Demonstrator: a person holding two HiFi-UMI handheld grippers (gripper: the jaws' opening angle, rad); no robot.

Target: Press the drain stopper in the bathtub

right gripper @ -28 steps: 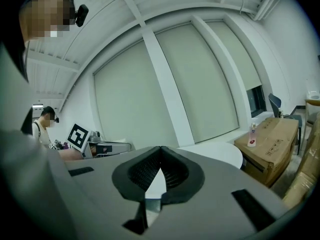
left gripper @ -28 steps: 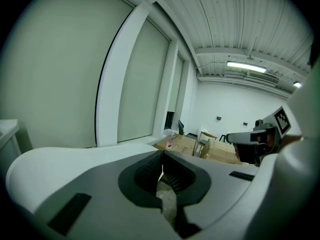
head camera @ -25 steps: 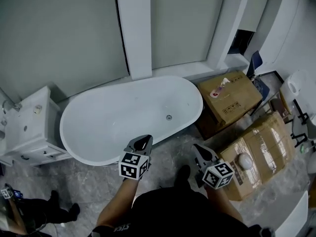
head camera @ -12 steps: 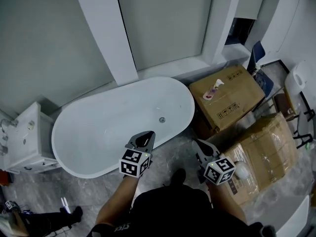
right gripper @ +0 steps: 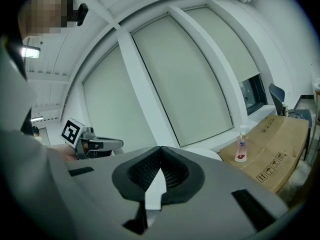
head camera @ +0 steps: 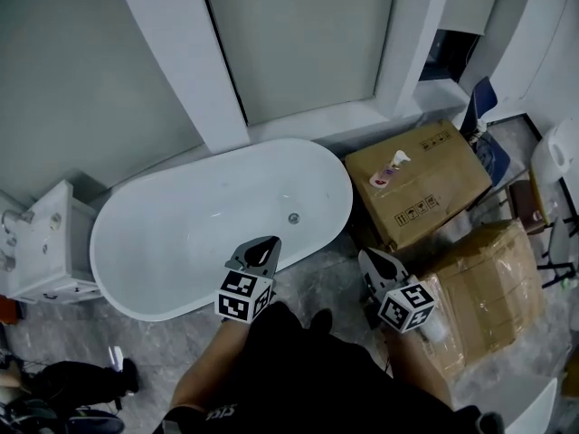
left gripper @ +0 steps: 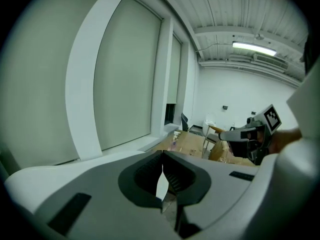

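A white oval bathtub (head camera: 163, 233) stands on the floor below the window wall. Its small round metal drain stopper (head camera: 293, 217) sits on the tub floor toward the right end. My left gripper (head camera: 265, 245) hangs over the tub's near rim, short of the stopper, jaws shut with nothing between them. My right gripper (head camera: 370, 259) is held over the floor to the right of the tub, also shut and empty. The left gripper view shows its closed tips (left gripper: 162, 155) and the right gripper (left gripper: 250, 134) beyond. In the right gripper view the tips (right gripper: 160, 149) meet.
A large cardboard box (head camera: 421, 188) with a small pump bottle (head camera: 389, 166) on top stands right of the tub. A second taped box (head camera: 488, 287) lies nearer. A white cabinet (head camera: 41, 247) sits at the tub's left end. A person's shoes (head camera: 72, 382) show at bottom left.
The head view has shifted, so the tub and boxes sit further left and lower in the picture. Both grippers stay shut and hold about the same place before the body.
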